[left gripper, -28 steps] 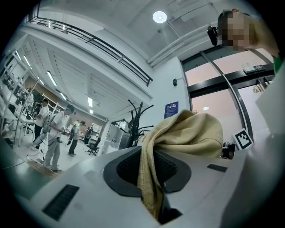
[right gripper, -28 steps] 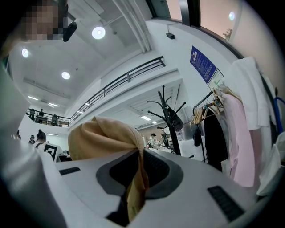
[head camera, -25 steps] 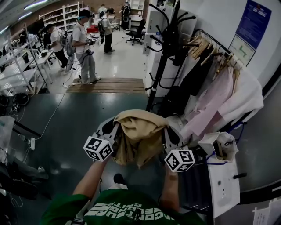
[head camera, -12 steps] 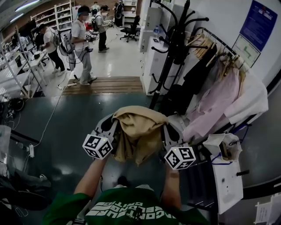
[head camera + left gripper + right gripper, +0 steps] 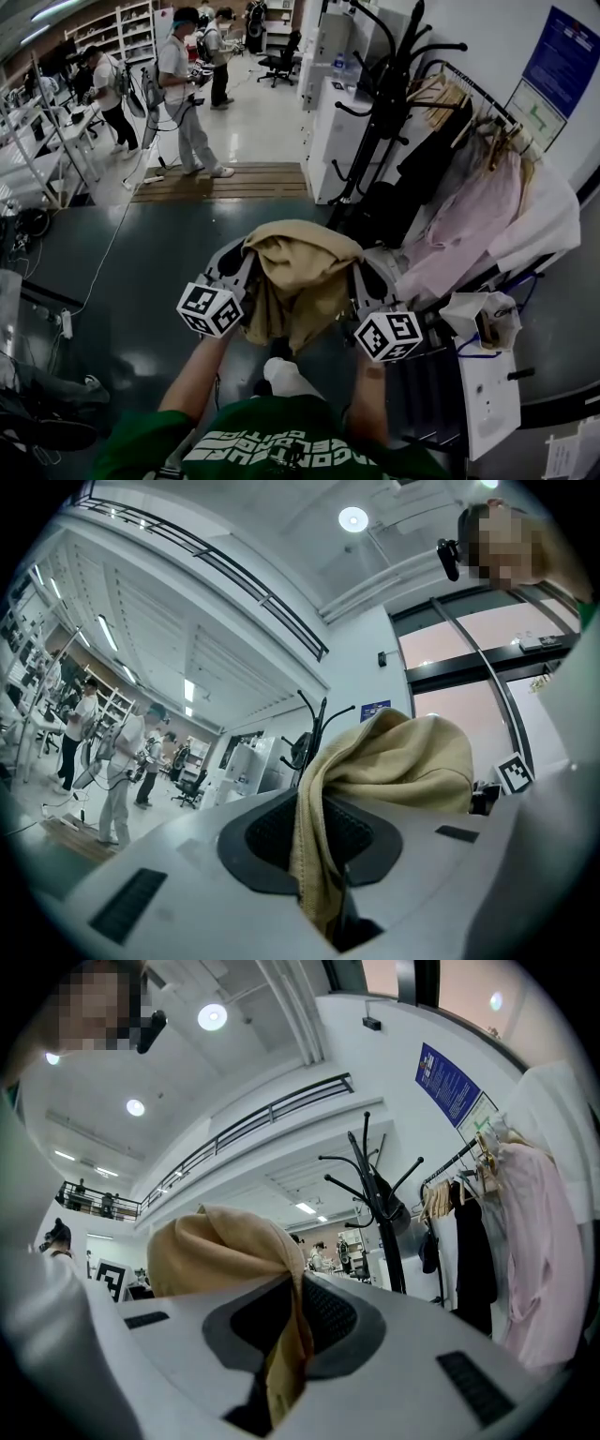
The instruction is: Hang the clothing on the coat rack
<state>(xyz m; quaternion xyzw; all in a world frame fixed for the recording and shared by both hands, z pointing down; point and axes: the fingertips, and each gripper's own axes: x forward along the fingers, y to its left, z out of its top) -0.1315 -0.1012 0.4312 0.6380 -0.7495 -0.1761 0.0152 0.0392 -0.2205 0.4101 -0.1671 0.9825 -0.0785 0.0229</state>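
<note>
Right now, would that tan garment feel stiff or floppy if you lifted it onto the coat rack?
Probably floppy: the tan garment sags in folds between the left hand-held gripper and the right hand-held gripper. Likely light, since thin pinches of cloth carry it. It may slip off a hook of the coat rack unless draped well.

The coat rack [image 5: 382,103] looms closer (a white shoe [image 5: 286,375] appears).

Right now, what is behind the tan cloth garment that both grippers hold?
Beyond the tan cloth garment stands the black branched coat rack, with dark floor between. The garment covers the floor right under it.
</note>
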